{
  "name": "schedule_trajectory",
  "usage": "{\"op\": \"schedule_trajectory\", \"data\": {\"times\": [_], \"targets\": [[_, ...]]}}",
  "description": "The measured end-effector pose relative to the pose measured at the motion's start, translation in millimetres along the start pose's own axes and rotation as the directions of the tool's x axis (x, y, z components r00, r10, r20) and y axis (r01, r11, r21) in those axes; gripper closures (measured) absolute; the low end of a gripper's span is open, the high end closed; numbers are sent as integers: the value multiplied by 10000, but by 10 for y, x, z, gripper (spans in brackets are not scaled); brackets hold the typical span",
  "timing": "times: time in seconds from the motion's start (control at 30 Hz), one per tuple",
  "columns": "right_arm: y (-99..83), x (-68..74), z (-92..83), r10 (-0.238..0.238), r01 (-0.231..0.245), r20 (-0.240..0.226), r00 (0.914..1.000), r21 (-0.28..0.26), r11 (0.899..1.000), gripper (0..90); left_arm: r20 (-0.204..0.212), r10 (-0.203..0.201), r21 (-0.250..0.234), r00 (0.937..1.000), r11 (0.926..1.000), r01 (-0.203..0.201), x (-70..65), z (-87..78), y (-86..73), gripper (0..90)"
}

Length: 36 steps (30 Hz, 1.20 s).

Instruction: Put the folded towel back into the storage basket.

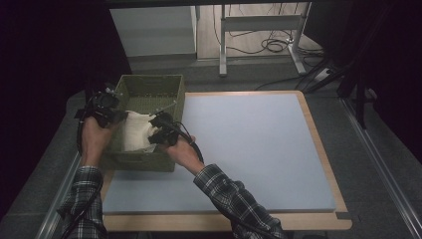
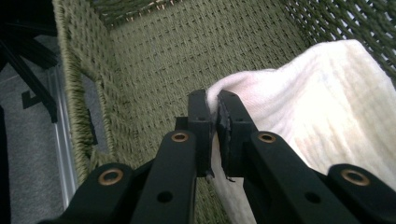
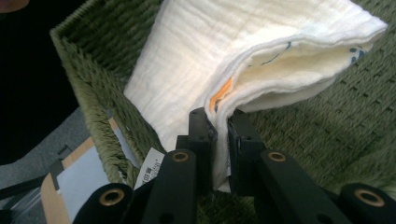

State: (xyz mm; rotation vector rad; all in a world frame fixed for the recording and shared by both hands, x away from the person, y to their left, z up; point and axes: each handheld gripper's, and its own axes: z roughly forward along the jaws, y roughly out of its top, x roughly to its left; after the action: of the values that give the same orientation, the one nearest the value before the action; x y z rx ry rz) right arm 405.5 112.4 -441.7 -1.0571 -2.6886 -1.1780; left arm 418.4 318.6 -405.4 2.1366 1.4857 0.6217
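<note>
Both grippers sit at the green woven basket (image 1: 149,92), which stands on the near-left part of the blue-grey mat (image 1: 249,149) covering the wooden-edged table (image 1: 326,164). A folded cream cloth (image 1: 137,130) hangs between them, partly inside the basket over its near half. Left gripper (image 1: 117,115): held at the basket's left wall, jaws pressed together on one corner of the cloth; in the left gripper view the fabric edge (image 2: 299,107) is pinched between the two black pads (image 2: 231,116) and drapes away to the right, with the basket's inner wall and floor (image 2: 177,60) behind. Right gripper (image 1: 155,128): held over the basket's near-right side, jaws likewise clamped on the cloth; in the right gripper view several folded layers (image 3: 224,60) enter the narrow gap between the pads (image 3: 201,128), with an orange mark and small blue print showing at the fold edges. A white label (image 3: 150,171) hangs on the basket rim (image 3: 93,107) just beside that gripper. The person's plaid sleeves (image 1: 226,196) enter from the bottom edge in the high view. Whether the cloth's lower edge touches the basket floor cannot be told.
</note>
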Motion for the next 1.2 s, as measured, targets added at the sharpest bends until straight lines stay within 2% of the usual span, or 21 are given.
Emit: {"op": "schedule_trajectory", "data": {"times": [0.33,0.47,0.53,0.57,0.67,0.9,1.0,1.2], "targets": [[2,14,69,228,-266,651,9976,579,9980,797,185,172,269,9997,9995,-177,-71,248,-20,843],[17,7,88,156,-214,739,9971,771,9968,721,243,169,285,9996,9994,-176,-72,309,-31,832],[26,-4,77,186,-230,613,9979,723,9971,653,263,97,238,9996,9997,-103,-82,339,-37,780],[34,-11,63,211,-250,602,9980,651,9976,635,259,65,198,9996,9998,-71,-86,353,-38,695],[53,-31,0,239,-259,517,9984,376,9990,617,164,107,200,9998,9997,-111,-96,379,-39,595],[63,-71,-124,-232,227,509,9984,120,9997,550,427,-86,246,9991,9997,75,-126,407,-30,505],[56,-80,-160,-380,377,500,9980,59,9993,523,741,-281,316,9969,9992,258,-141,415,-17,460],[39,-102,-293,-677,689,506,9964,-217,9974,469,1070,-432,482,9933,9981,382,-184,431,11,378]]}}
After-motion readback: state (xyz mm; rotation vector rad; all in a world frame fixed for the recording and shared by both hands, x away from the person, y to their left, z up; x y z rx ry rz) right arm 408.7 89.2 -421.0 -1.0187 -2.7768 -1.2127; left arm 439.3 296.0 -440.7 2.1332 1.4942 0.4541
